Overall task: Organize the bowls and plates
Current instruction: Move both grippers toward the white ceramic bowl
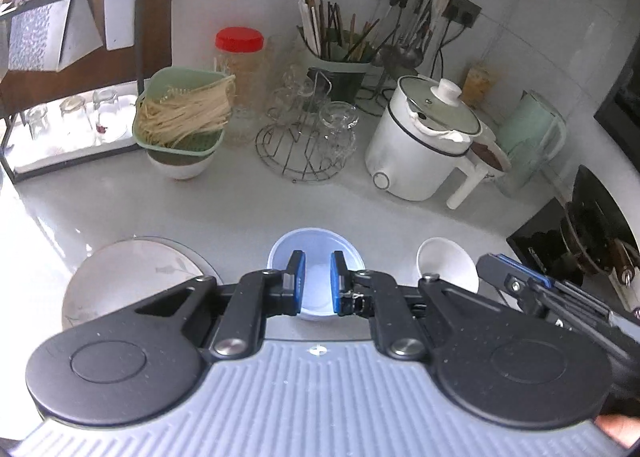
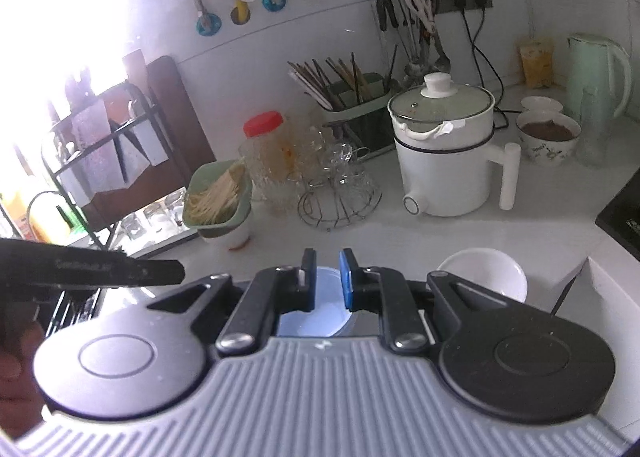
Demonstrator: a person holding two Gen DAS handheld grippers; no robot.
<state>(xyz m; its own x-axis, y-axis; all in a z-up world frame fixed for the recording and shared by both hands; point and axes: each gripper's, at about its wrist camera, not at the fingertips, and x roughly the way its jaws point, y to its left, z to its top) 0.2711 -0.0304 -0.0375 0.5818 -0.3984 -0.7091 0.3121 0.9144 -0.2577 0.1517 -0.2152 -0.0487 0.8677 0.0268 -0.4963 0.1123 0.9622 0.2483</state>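
Both the left gripper point(image 1: 317, 281) and right gripper point(image 2: 328, 279) hang nearly closed and empty above the pale blue bowl point(image 1: 316, 253). It stands between a patterned plate point(image 1: 120, 277) and a white bowl point(image 1: 444, 261) on the counter point(image 1: 240, 209). Nothing looks sorted yet; next, one gripper must spread its jaws to take a rim.

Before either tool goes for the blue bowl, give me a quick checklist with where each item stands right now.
1. Blue bowl upright on the counter: ok.
2. Blue bowl looks empty: ok.
3. Left tool free, nothing between its fingers: ok.
4. Left tool wide enough to take the bowl rim: not ok, its fingers stand almost closed.
5. Right tool free and wide enough: free, but not ok, it is almost closed too.
6. Neighbours clear of the bowl: the white bowl and the plate sit apart on either side, ok.
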